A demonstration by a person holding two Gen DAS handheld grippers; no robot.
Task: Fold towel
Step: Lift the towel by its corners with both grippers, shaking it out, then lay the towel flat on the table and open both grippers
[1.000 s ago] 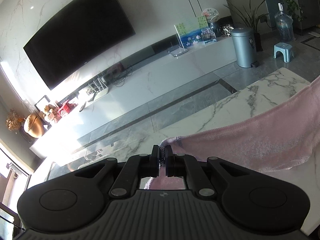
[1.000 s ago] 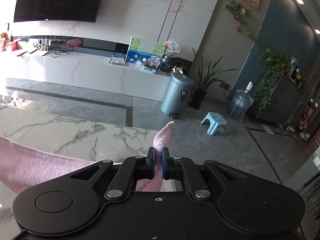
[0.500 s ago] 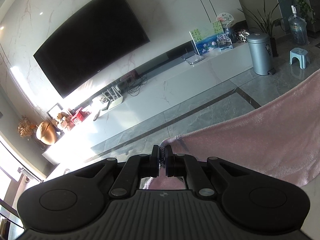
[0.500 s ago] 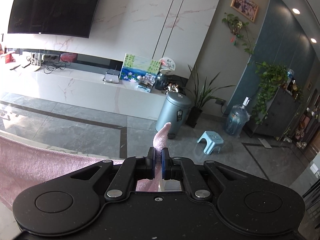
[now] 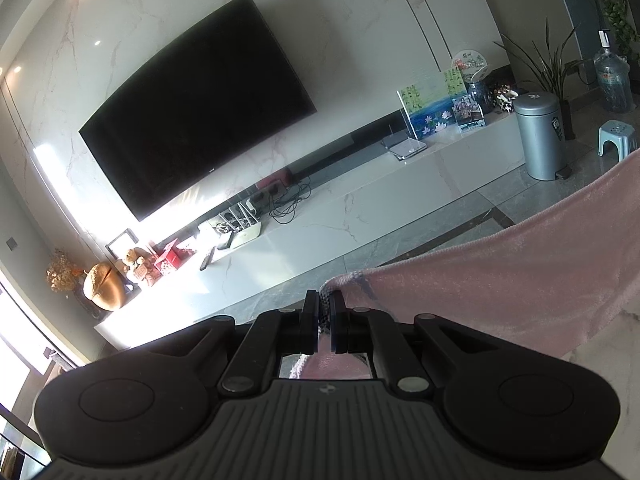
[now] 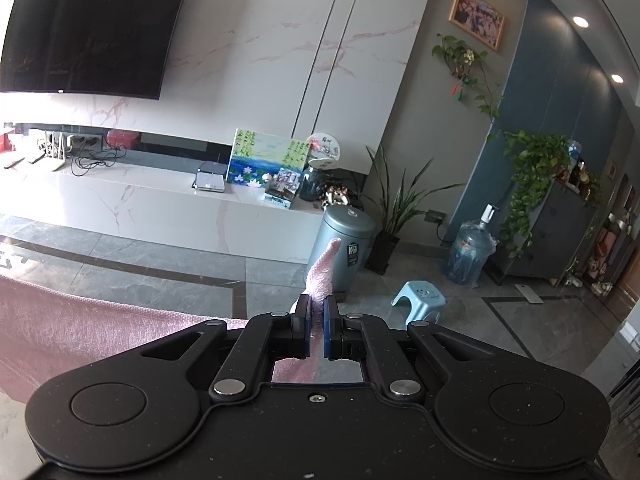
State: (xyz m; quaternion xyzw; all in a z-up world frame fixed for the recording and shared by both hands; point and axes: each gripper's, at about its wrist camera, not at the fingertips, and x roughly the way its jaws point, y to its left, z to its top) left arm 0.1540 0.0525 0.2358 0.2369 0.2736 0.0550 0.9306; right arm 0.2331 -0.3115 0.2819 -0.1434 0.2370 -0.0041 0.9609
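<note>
A: Largest element, both views?

B: The wall-mounted television (image 5: pixel 196 108), dark, above a long white marble console (image 5: pixel 360 208). Grey tiled floor (image 6: pixel 160 276) lies below it.

A: And the task's thing?

B: The pink towel (image 5: pixel 520 276) hangs stretched in the air between the two grippers. In the left wrist view it spreads to the right edge; in the right wrist view it runs off to the left edge (image 6: pixel 80 324).

A: Jaw state?

B: Left gripper (image 5: pixel 325 322): jaws narrow, clamped on one towel corner. Right gripper (image 6: pixel 316 326): jaws narrow, clamped on another corner, whose tip pokes up past the fingers.

A: Smaller items?

B: A grey pedal bin (image 6: pixel 344 248) beside the console, a water bottle (image 6: pixel 470 254) near the potted plant (image 6: pixel 400 208), a light-blue stool (image 6: pixel 420 300) on the floor, and a lotus painting (image 6: pixel 268 158) on the console.
</note>
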